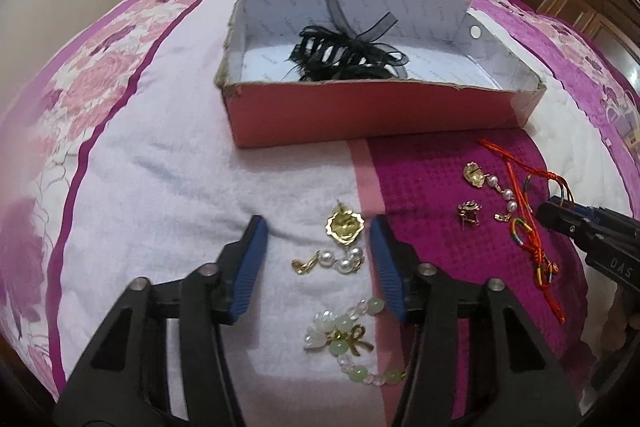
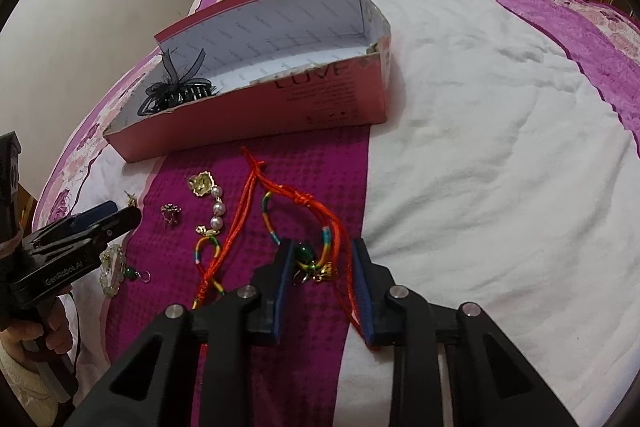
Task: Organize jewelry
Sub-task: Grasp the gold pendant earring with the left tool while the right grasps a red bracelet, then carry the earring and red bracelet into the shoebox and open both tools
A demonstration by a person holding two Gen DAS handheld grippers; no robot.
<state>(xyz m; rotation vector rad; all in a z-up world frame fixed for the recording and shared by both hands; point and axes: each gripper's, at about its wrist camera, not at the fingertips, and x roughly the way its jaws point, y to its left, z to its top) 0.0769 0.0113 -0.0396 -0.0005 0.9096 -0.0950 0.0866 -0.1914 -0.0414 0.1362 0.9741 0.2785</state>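
Left wrist view alone shows the left gripper [image 1: 318,227], fingers parted and gripping nothing, straddling a gold-and-pearl earring [image 1: 345,241] on the bedspread [image 1: 160,187], while right wrist view alone shows the right gripper [image 2: 320,251], fingers not pressing, flanking the red cord bracelet [image 2: 316,239] below the pink box [image 2: 320,103].

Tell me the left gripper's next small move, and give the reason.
Probably close the left gripper on the gold and pearl earring. Its jaws straddle the gold disc without touching it, and the pink box just beyond stands open, holding only a black hair clip.
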